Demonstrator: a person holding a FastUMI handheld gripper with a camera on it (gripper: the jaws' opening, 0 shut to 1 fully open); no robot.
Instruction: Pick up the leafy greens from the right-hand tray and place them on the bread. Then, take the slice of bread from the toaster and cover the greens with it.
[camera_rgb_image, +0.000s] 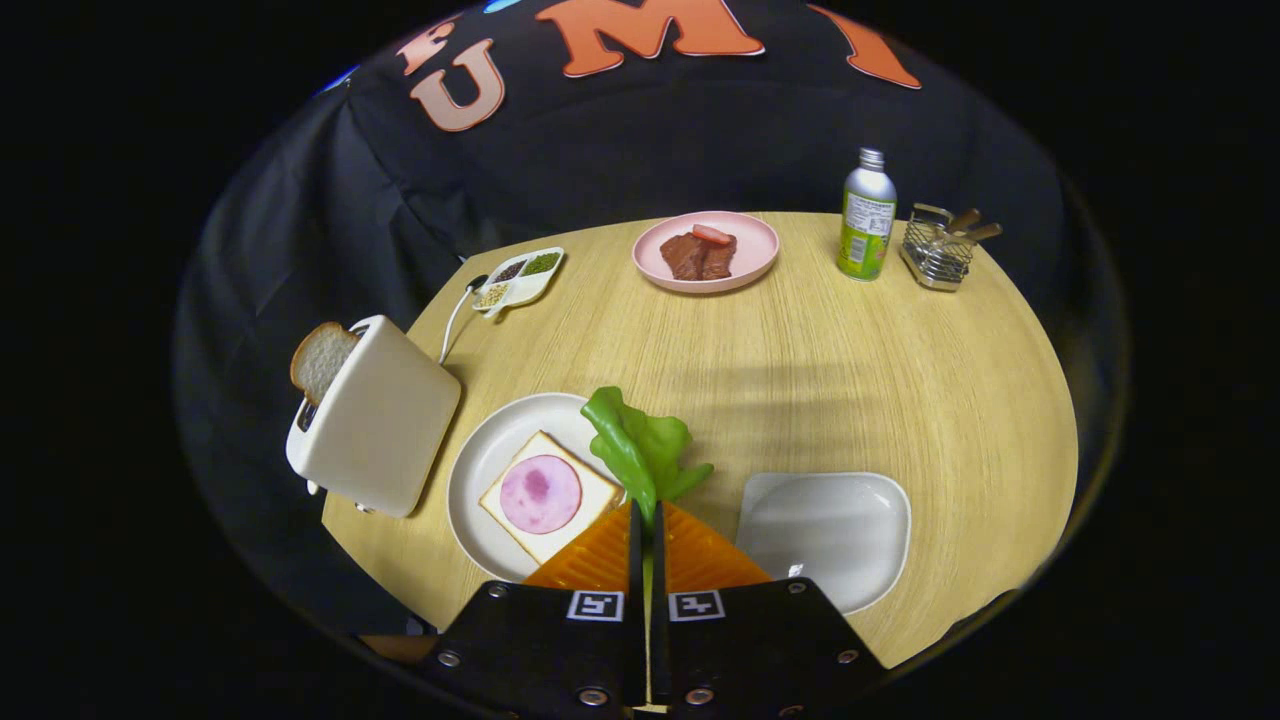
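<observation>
Pinching the stem of the leafy greens (640, 450), the gripper (646, 520) has both fingers pressed together on it, the leaves fanning out just ahead of the tips. They hang over the rim of the round white plate (480, 470), whose bread (548, 497) carries a pink ham slice (541, 493), just left of the fingers. The white tray (826, 530) sits to their right. A bread slice (320, 358) stands in the toaster (375, 430) further left. The bottle (866, 215) beyond bears a label too small to read.
</observation>
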